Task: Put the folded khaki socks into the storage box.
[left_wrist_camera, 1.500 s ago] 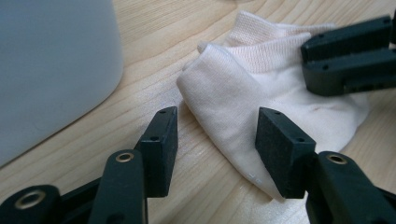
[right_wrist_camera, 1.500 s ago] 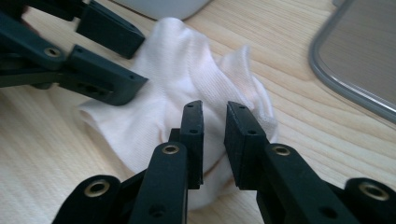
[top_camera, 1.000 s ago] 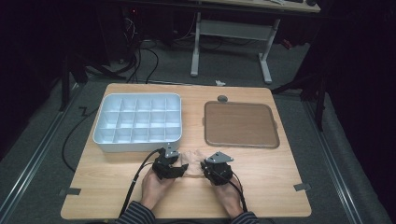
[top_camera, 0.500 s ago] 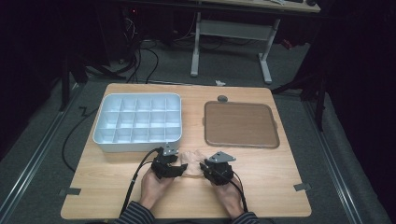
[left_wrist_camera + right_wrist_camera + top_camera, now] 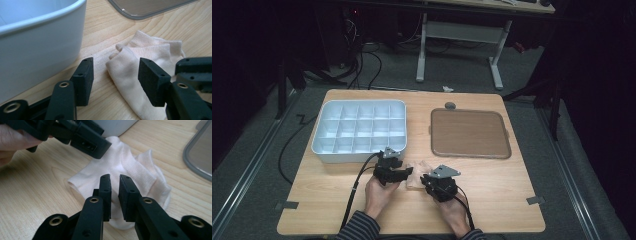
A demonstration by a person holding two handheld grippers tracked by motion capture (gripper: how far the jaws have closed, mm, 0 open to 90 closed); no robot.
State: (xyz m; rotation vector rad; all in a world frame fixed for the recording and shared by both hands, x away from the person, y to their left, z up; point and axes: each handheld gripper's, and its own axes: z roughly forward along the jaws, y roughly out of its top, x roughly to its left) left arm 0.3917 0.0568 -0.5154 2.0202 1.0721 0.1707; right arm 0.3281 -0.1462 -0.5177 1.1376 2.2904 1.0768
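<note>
Cream knitted sock lies crumpled on your table, unfolded. Your right gripper has just been closing, nearly clenched on fabric; left gripper released, straddling it.

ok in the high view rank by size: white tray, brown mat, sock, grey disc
1. white tray and brown mat: the tray looks slightly larger, but they are close, so this order is unsure.
3. sock, partly hidden between the grippers.
4. grey disc, the smallest.
</note>
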